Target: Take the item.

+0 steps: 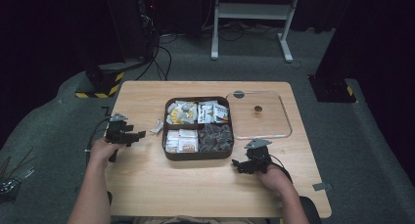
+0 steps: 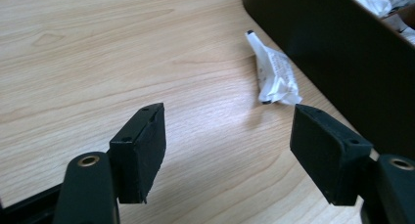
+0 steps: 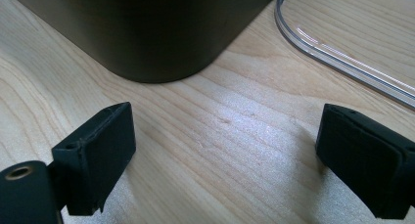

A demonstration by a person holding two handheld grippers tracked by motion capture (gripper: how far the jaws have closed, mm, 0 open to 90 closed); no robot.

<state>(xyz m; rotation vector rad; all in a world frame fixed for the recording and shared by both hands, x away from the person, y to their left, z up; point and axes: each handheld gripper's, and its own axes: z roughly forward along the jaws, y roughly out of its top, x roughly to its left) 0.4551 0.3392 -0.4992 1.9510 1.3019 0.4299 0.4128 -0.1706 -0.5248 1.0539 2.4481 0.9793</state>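
Observation:
A dark brown box (image 1: 197, 156) with several compartments of packets sits mid-table. A small white packet (image 1: 156, 127) lies on the wood just left of it, seen close in the left gripper view as a crumpled sachet (image 2: 274, 72) beside the box wall (image 2: 342, 53). My left gripper (image 1: 137, 135) is open, empty, short of the sachet (image 2: 227, 150). My right gripper (image 1: 237, 164) is open and empty (image 3: 225, 155) near the box's front right corner (image 3: 161, 33).
A clear plastic lid (image 1: 259, 115) lies flat right of the box, its rim (image 3: 342, 57) in the right gripper view. Bare wood runs along the table's near edge (image 1: 205, 185). Cables and a white frame (image 1: 249, 18) stand on the floor beyond the table.

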